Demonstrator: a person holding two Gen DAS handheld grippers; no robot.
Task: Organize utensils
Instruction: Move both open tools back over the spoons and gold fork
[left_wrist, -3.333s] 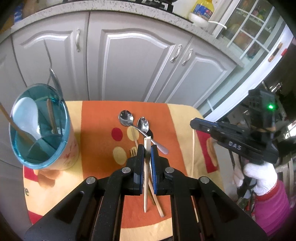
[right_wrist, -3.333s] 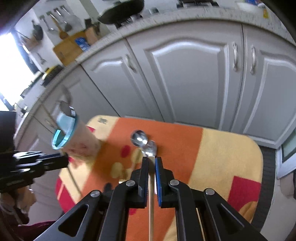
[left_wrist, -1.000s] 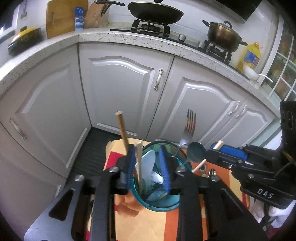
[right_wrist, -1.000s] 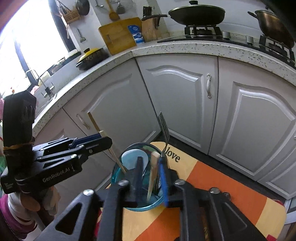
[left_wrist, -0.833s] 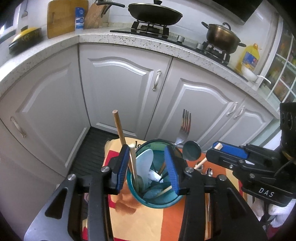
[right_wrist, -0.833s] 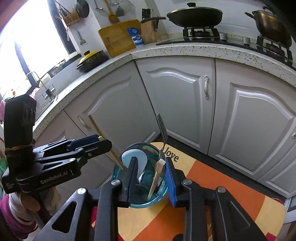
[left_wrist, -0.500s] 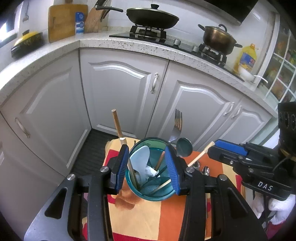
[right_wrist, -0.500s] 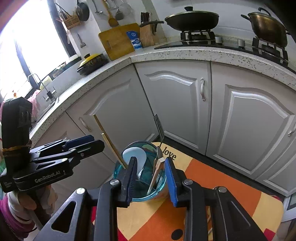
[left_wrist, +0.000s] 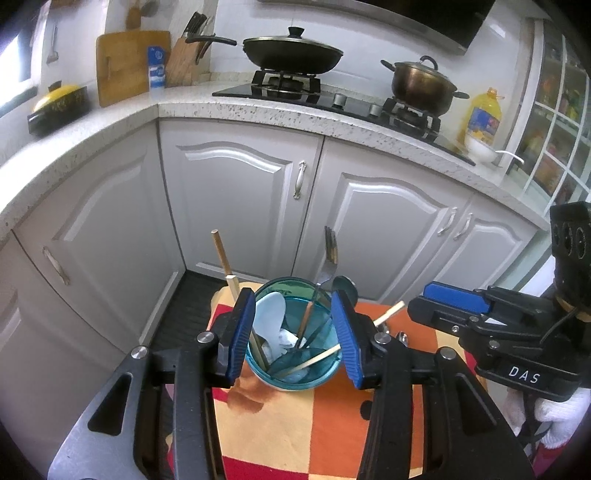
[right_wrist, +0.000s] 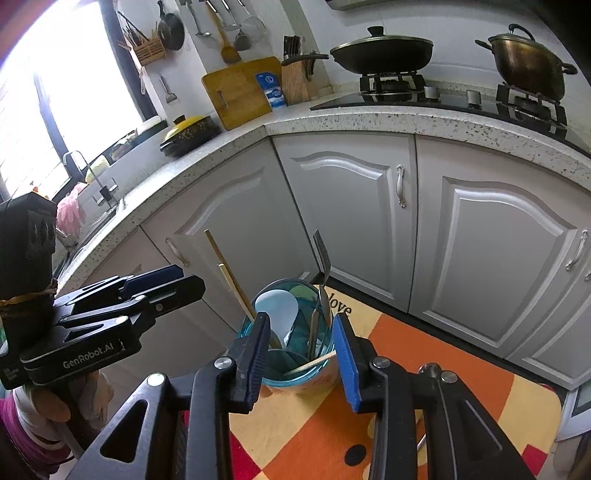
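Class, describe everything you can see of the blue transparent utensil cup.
The blue transparent utensil cup is a round, see-through plastic-looking tumbler standing upright on the orange patterned cloth. Inside lean a metal fork, wooden chopsticks, a pale spoon and other utensils. Both open grippers frame it without touching.

Both tongs went from low over the cloth, each clamped on a wooden stick, to up above the blue cup (left_wrist: 293, 341). Left tongs (left_wrist: 295, 338) now spread wide, nothing between them; their stick (left_wrist: 242, 314) now stands in the cup at its 9 o'clock rim beside the longer wooden handle (left_wrist: 221, 254). Right tongs (right_wrist: 301, 356) also spread wide and bare; their stick (right_wrist: 310, 363) now lies slanted inside the cup, tip over the rim at 3 o'clock. Cup moved from frame left to centre between the tong pads in both views.
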